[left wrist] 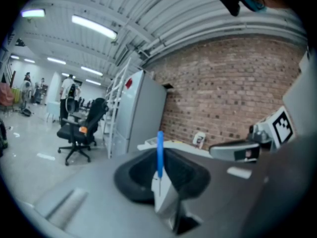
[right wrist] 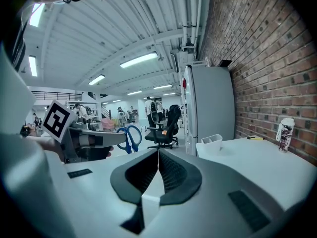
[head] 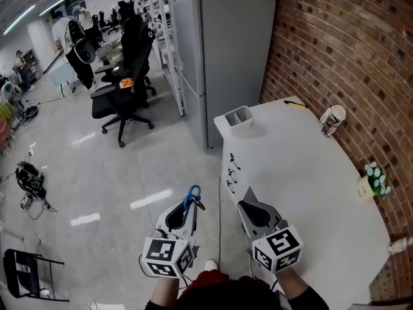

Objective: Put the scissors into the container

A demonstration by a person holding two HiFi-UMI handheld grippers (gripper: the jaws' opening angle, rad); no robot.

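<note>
Scissors gripped between jaws of left tool, blue handles pointing forward, apparently held ready for carrying. Right tool closed, empty, above worktop. White container at worktop's far corner, well apart from scissors.

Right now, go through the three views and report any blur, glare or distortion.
Head view: sharp and evenly lit, with bright glare patches on the glossy floor. Left gripper view: soft all over, with dark vignetted corners, though the blue scissors are readable. Right gripper view: crisper; the fisheye bends the brick wall, and the container shows clearly.
</note>
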